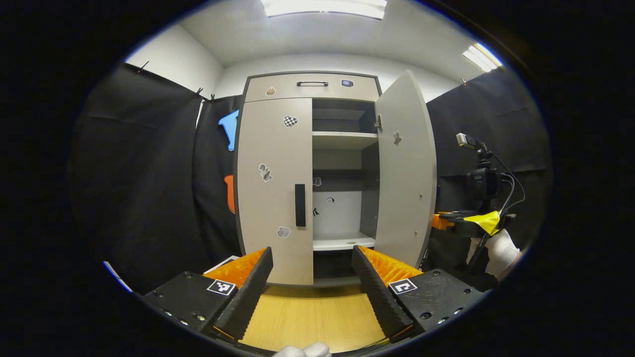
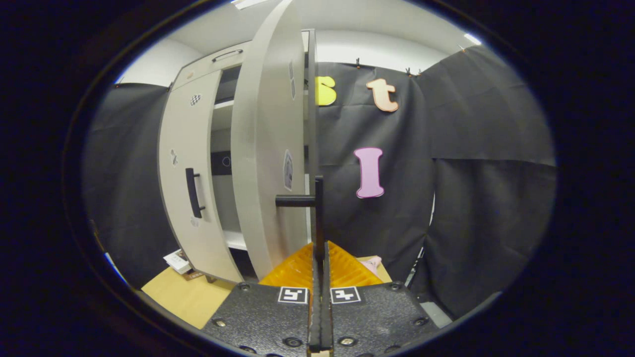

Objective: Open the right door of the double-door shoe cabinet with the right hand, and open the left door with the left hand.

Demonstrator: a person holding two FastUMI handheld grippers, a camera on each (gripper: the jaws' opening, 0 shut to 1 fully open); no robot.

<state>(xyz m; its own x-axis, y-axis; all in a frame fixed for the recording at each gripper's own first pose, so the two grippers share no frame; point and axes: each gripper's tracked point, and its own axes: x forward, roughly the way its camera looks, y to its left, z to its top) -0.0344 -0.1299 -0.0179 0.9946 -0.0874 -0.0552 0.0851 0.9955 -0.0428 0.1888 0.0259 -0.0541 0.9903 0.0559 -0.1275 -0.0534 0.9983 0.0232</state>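
Shoe cabinet (image 1: 307, 178) stands on the wood-grain tabletop (image 1: 312, 317) against the black cloth wall, dead ahead in the left gripper view. Its left door (image 1: 274, 188) is closed flat, with the vertical black handle (image 1: 300, 205) near its inner edge, while the right door (image 1: 407, 168) is swung well open and bares the shelves (image 1: 342, 140) inside. The left tool (image 1: 312, 277) hangs in front with its fingers spread wide, holding nothing, aimed near the left door's handle but well short of it. Off to the right, the right tool (image 1: 449, 220) and a gloved hand (image 1: 501, 250) sit at the open door's edge beside a camera on a stand (image 1: 478, 178). The risk on this side is the approach: if the wide fingers come in off-line, they could strike the door panel or slide past the slim handle and close on air. In the right gripper view, the right tool (image 2: 318, 267) has its fingers pressed together on the right door's handle (image 2: 317, 208), which juts from the door seen nearly edge-on. The bar is narrow, so a pull that does not follow the hinge arc could twist it out of the grip. Swinging farther could drive the door toward the camera stand, and hard pulling may shift the cabinet on the tabletop.
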